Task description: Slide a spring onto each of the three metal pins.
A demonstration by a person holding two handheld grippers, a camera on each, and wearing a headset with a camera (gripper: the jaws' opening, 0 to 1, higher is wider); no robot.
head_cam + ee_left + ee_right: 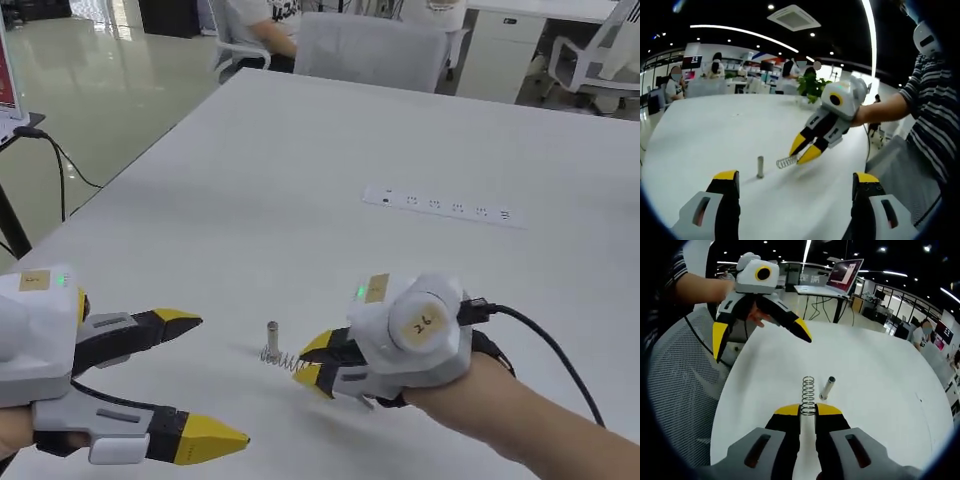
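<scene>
Two grippers hover over the white counter point(300, 180). On the left, the left gripper point(205, 380) has its yellow-tipped jaws spread wide and holds nothing. Next comes one small metal pin point(272, 340), standing up on the counter. Just beside it, a thin wire spring point(287, 360) lies level, its free end near the pin's bottom. The right gripper point(315, 362) has its jaws pinched tight on the spring's other end.

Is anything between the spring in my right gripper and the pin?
Nothing visible. The spring has its free end right beside the pin, and the open left gripper is off to the side.
</scene>
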